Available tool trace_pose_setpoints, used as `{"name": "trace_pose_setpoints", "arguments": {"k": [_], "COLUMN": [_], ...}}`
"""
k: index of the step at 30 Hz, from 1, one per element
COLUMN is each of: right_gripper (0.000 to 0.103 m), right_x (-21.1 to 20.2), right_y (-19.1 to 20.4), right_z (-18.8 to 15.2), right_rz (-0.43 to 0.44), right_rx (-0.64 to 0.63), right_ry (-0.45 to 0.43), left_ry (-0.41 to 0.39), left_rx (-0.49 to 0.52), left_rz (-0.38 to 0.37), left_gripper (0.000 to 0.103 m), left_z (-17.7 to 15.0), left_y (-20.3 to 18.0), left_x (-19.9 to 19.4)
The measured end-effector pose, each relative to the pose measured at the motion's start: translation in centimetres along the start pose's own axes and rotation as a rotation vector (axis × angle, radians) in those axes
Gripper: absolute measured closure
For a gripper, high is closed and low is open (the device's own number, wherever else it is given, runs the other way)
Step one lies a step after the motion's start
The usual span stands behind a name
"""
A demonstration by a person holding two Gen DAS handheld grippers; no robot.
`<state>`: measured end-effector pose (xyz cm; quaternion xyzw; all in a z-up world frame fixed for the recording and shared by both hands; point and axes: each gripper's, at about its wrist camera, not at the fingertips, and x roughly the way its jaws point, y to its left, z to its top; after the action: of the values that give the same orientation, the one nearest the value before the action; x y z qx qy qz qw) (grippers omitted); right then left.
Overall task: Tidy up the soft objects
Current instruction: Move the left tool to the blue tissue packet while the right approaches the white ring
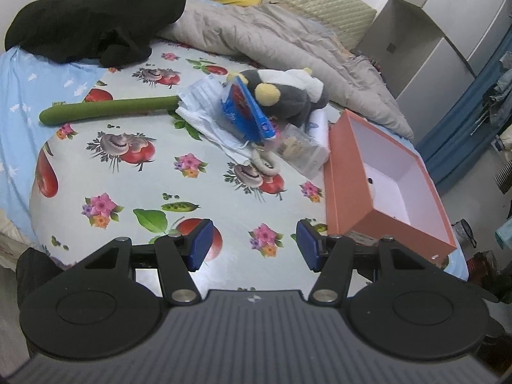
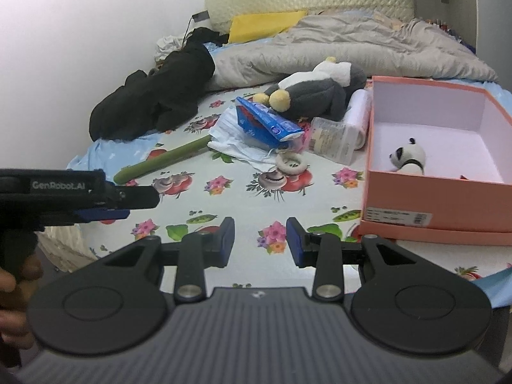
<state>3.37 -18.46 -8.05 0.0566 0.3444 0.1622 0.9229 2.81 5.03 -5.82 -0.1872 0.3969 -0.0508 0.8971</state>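
A grey and white plush penguin lies mid-bed on a pile with a blue packet, white cloth and a clear bag. A long green plush stick lies to the left. A pink box stands at the right, with a small panda plush inside. My left gripper is open and empty above the sheet; it also shows at the left of the right wrist view. My right gripper is open and empty near the box's front corner.
A black garment is heaped at the far left. A grey quilt and pillows lie at the bed's head. A white ring lies before the pile. A grey cabinet stands right of the bed.
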Motion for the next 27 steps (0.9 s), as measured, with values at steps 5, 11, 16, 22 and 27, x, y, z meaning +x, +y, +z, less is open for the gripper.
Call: {"name": "trace_pose_setpoints", "arguments": {"k": [5,11,16,22,27], "right_gripper": [0.064,0.064,0.064,0.064,0.064], "right_x": [2.7,6.5,10.0,14.4,18.4], "right_y": [0.4,0.5,0.0,-2.0,-3.5], "right_z": [0.8,2.1,3.5,5.6,7.0], "right_rz": [0.018,0.046,0.042,0.003,-0.027], "right_rx": [-0.009,-0.005,-0.01,-0.005,-0.017], "right_ry": [0.035,0.086,0.12,0.127,0.135], "left_ry": [0.024,0.047,0.069,0.079,0.092], "left_rx": [-0.019,-0.043,-0.049,-0.072,-0.064], "left_rz": [0.013,0.02,0.014,-0.021,-0.062], "left_gripper": [0.04,0.04,0.04,0.041,0.041], "left_z": [1.6,4.0,6.1,8.7,11.1], "left_y": [1.4,2.9,3.5,3.6,3.3], "left_x": [2.3,5.5,9.1,13.8,18.1]}}
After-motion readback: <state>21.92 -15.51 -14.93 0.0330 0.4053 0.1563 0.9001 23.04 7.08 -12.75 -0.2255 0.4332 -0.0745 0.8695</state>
